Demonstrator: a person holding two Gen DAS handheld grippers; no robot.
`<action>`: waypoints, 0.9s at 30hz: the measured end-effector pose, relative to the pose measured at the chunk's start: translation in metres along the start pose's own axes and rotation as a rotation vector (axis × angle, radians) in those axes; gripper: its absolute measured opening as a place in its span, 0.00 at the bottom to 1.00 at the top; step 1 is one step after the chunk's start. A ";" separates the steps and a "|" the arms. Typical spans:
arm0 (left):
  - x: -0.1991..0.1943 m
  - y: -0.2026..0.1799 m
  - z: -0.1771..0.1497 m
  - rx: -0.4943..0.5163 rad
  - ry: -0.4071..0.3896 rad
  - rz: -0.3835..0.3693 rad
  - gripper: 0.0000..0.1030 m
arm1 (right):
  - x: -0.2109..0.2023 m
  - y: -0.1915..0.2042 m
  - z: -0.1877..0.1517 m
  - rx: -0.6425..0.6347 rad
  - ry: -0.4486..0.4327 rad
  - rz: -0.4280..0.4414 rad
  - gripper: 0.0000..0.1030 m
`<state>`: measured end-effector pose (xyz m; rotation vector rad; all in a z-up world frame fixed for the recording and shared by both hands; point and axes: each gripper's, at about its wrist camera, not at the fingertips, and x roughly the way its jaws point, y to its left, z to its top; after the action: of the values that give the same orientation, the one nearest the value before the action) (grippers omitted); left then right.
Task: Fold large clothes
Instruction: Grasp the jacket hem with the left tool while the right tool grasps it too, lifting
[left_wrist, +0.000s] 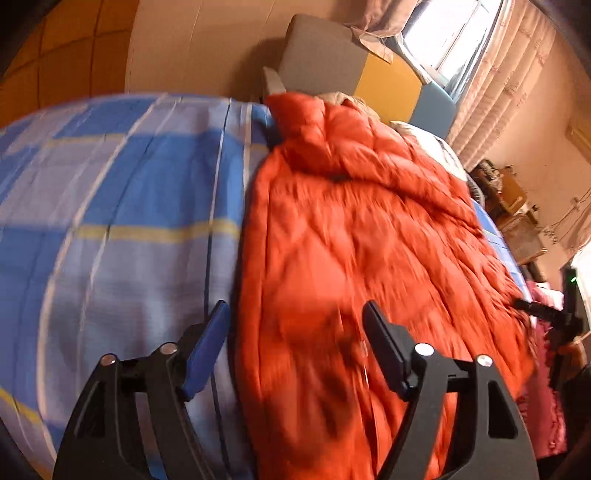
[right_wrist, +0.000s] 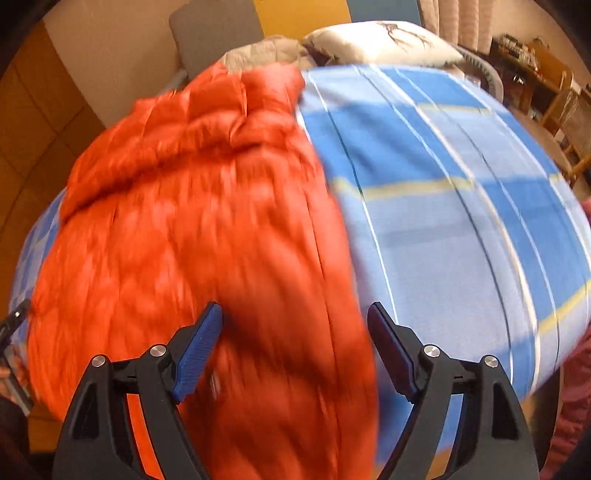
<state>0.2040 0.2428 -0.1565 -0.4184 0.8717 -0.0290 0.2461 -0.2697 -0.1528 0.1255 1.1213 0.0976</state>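
A puffy orange jacket (left_wrist: 369, 240) lies spread lengthwise on a bed, its hood end (left_wrist: 314, 122) toward the headboard. In the left wrist view my left gripper (left_wrist: 295, 310) hovers over the jacket's left edge, open, with nothing between its blue pads (left_wrist: 207, 350). The right wrist view shows the same jacket (right_wrist: 184, 221), and my right gripper (right_wrist: 294, 308) stands open above its right edge, not touching the fabric. Both pictures are motion-blurred.
The bed has a blue plaid sheet (left_wrist: 110, 203) with yellow and white stripes (right_wrist: 461, 203). A white pillow (right_wrist: 376, 40) and a beige cover lie by the grey and yellow headboard (left_wrist: 332, 55). Wooden furniture (right_wrist: 554, 92) and curtains (left_wrist: 498, 74) stand beyond the bed.
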 end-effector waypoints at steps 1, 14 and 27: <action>-0.003 0.001 -0.007 -0.008 0.002 -0.007 0.67 | -0.004 -0.003 -0.009 0.011 0.001 0.016 0.78; -0.042 -0.016 -0.057 0.000 -0.061 -0.097 0.08 | -0.039 -0.002 -0.075 0.024 -0.028 0.171 0.15; -0.076 -0.025 -0.069 0.115 -0.041 -0.086 0.07 | -0.066 -0.001 -0.079 -0.053 -0.053 0.120 0.18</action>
<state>0.1064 0.2110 -0.1305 -0.3475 0.8070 -0.1484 0.1462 -0.2764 -0.1287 0.1467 1.0568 0.2295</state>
